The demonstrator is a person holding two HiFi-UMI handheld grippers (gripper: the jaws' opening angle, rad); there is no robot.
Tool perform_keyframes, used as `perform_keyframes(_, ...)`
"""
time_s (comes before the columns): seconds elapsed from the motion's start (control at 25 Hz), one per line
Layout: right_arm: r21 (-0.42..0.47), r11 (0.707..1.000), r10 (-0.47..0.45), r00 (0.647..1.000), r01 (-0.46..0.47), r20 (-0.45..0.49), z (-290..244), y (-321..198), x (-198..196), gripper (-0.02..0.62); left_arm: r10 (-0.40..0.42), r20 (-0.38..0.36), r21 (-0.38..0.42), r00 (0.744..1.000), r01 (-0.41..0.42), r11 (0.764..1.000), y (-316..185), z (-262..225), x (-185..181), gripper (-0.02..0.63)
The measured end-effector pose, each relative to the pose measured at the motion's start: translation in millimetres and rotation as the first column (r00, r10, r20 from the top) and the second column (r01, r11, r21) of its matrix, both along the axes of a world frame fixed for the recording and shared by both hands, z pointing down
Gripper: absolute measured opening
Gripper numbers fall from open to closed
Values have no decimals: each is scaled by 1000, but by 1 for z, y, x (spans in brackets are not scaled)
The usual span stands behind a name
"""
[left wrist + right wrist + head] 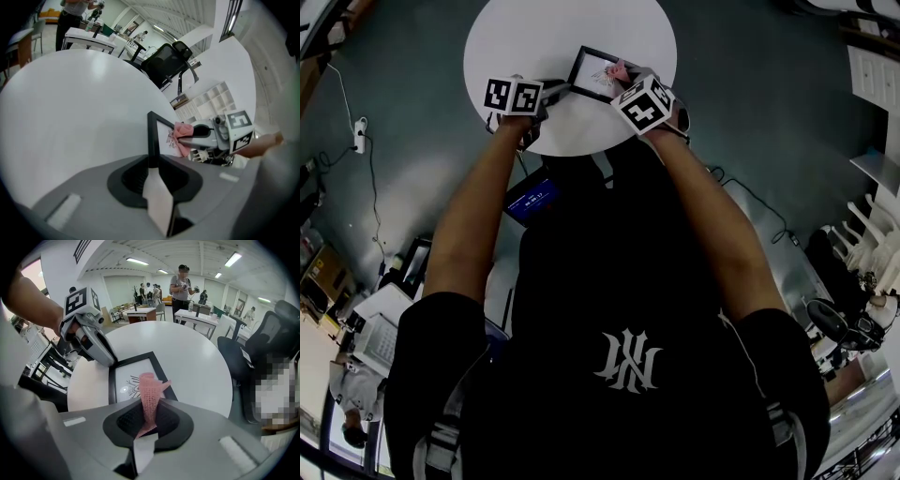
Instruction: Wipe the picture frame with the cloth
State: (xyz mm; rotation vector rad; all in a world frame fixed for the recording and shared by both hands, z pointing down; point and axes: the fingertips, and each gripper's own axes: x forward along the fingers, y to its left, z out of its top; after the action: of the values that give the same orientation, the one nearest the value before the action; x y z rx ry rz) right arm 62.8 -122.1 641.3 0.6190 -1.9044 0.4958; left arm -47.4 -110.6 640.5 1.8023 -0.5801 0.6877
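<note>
A black picture frame (592, 73) with a white drawing lies on the round white table (534, 37). My left gripper (551, 92) is shut on the frame's left edge; in the left gripper view the frame's edge (153, 140) stands between the jaws. My right gripper (623, 77) is shut on a pink cloth (151, 397), and the cloth's free end hangs over the frame (133, 378). The cloth (183, 133) rests against the picture's surface in the left gripper view, with the right gripper (194, 137) behind it. The left gripper's body (89, 341) touches the frame's far left corner.
The table's near edge (581, 150) is just under both grippers. A black office chair (265, 348) stands to the right of the table. Other tables (197, 315) and standing people (182, 282) are in the background. Cables and boxes lie on the floor (356, 131).
</note>
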Motion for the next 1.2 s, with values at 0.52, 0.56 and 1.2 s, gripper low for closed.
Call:
perform_keyframes(0.52, 6, 1000, 17, 998, -17, -63, -9, 14, 38, 35, -10, 16, -1, 1000, 10, 1000, -1, -2, -2, 72)
perform_keyframes(0.56, -3, 1000, 21, 997, -21, -73, -7, 16, 44, 35, -10, 16, -2, 1000, 10, 1000, 0, -1, -3, 72)
perform_keyframes(1.2, -17, 999, 52, 964, -49, 260, -50, -15, -63, 35, -33, -1, 3, 999, 33, 999, 0, -1, 8, 71)
